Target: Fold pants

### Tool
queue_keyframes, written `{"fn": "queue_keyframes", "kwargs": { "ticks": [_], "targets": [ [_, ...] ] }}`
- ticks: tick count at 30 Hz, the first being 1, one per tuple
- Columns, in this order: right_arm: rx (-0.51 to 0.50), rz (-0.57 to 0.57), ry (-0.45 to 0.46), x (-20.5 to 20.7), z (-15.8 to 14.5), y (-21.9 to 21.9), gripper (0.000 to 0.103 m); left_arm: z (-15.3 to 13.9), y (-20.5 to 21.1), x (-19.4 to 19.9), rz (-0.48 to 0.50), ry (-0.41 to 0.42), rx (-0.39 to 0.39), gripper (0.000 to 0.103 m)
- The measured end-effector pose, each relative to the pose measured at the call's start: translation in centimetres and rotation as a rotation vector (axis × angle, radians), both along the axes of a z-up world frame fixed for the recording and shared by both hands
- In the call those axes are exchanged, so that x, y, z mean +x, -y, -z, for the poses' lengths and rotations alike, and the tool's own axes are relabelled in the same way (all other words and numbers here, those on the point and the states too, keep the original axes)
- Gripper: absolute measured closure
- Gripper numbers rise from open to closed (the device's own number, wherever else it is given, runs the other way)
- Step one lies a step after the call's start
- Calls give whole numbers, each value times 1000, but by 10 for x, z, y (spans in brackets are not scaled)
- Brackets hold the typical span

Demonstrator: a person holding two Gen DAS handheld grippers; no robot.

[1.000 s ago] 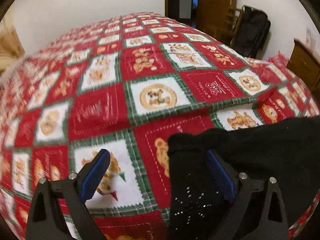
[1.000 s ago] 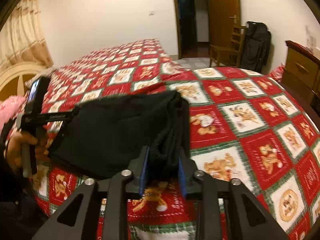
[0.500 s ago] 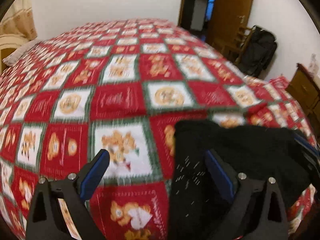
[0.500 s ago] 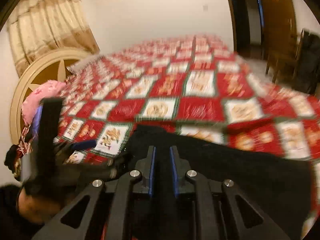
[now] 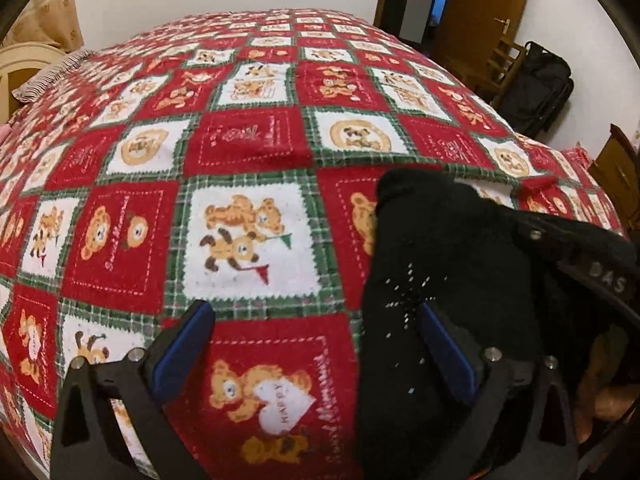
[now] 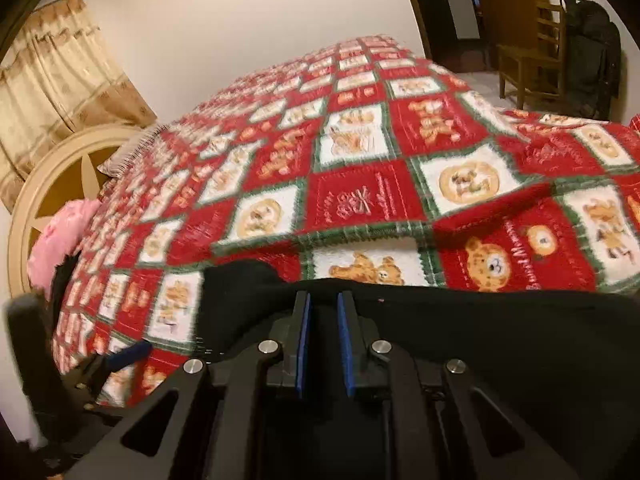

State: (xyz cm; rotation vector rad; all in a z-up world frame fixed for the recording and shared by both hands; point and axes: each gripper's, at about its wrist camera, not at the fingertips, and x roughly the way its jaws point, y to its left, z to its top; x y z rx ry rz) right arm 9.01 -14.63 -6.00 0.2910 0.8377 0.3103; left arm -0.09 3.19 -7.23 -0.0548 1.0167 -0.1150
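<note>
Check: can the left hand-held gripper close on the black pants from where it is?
Probably yes: left hand-held gripper stands open, the black pants already drape over its right finger, nothing blocking.

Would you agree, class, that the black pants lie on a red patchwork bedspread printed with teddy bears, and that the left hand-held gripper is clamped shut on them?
Not quite. The black pants do lie on the red teddy-bear bedspread, but the left hand-held gripper is not clamped shut: the left wrist view shows its jaws standing wide open, with only one finger against the fabric.
</note>
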Motion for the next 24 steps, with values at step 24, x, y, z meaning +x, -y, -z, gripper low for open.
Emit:
{"fn": "queue_keyframes", "kwargs": {
  "ticks": [24],
  "targets": [
    [34,61,116,-38,-58,57,91,-19,-20,-19,66,43,-99,0]
  ]
}}
